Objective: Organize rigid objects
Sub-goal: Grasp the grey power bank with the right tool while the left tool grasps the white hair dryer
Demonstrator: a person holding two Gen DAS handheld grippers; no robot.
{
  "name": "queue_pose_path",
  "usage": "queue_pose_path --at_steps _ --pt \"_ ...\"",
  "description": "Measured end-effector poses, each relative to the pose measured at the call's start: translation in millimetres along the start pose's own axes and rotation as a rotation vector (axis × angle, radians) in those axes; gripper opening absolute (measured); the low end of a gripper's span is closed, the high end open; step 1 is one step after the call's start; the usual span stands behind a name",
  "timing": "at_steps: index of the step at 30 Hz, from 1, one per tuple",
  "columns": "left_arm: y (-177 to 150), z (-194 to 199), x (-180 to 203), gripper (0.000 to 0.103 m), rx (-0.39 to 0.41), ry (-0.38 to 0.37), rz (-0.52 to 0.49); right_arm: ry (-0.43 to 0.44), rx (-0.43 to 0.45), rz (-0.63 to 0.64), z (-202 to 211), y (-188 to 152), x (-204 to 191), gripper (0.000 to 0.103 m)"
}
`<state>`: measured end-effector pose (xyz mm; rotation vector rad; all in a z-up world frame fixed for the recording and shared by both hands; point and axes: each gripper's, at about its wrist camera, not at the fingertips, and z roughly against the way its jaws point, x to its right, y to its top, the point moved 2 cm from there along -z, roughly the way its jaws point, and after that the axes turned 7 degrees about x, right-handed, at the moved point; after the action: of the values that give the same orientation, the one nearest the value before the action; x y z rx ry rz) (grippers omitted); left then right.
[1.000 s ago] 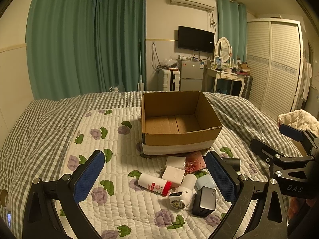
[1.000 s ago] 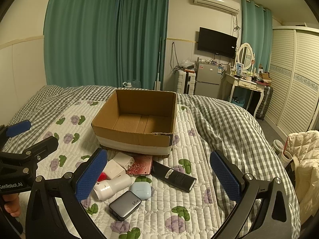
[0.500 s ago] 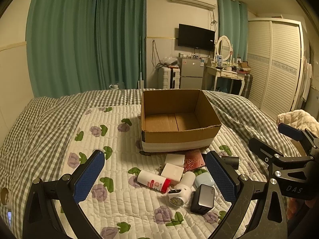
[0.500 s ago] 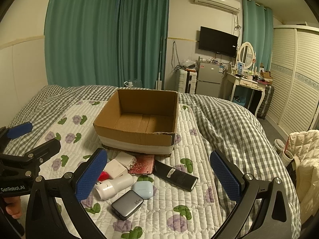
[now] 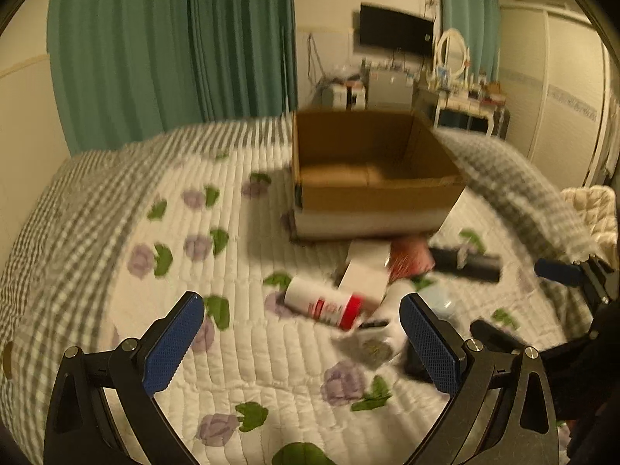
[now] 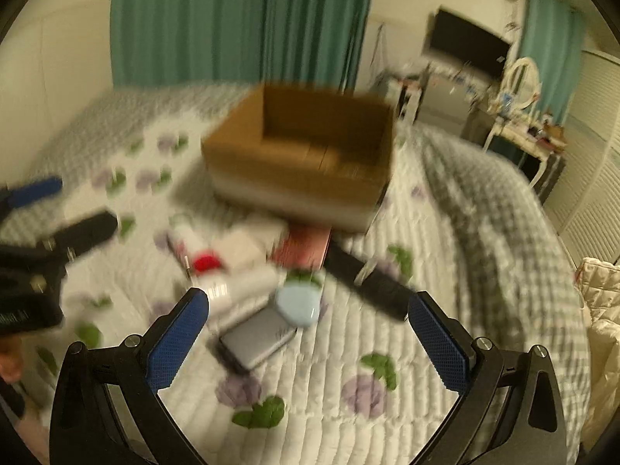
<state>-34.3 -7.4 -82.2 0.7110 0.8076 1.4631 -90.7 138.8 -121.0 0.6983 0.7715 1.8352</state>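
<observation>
An open cardboard box [image 5: 372, 178] stands on the quilted bed; it also shows in the right wrist view [image 6: 302, 162]. In front of it lies a pile: a white bottle with a red band [image 5: 325, 306], a white box [image 5: 366, 275], a red card case [image 5: 410, 259], a black remote [image 5: 465, 265], a pale blue case [image 6: 298, 306], a grey power bank [image 6: 255, 337] and a white cylinder [image 6: 240, 286]. My left gripper [image 5: 302, 343] is open above the bed, near the bottle. My right gripper [image 6: 310, 339] is open above the power bank. Both views are blurred.
The floral quilt [image 5: 232, 348] lies on a checked cover [image 5: 46, 240]. Green curtains [image 5: 174, 50] hang behind. A dressing table [image 5: 465, 97] and a wardrobe [image 5: 573, 89] stand at the right. A cream jacket [image 6: 600, 302] lies off the bed's right side.
Both grippers have dropped and moved forward toward the pile, which looms larger. The right gripper view has tilted and swung left. Both stay open.
</observation>
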Motion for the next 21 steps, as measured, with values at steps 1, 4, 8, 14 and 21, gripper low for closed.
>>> queue_pose_path --at_steps 1,4,8,14,21 --pt "-6 -9 -2 0.103 -0.026 0.003 0.004 0.004 -0.029 0.009 -9 -7 -2 0.103" --pt "-16 -25 -10 0.103 -0.073 0.017 0.014 0.041 -0.115 0.045 -40 -28 -14 0.102" --pt "-20 -32 -17 0.103 -0.099 0.055 0.011 0.090 -0.188 0.078 -64 -44 -24 0.102" --pt "-23 -36 -16 0.103 -0.121 0.046 0.003 0.131 -0.214 0.054 -80 -48 -24 0.089" --pt "-23 -41 0 0.100 -0.131 0.022 -0.039 0.147 -0.186 0.034 -69 -47 -21 0.075"
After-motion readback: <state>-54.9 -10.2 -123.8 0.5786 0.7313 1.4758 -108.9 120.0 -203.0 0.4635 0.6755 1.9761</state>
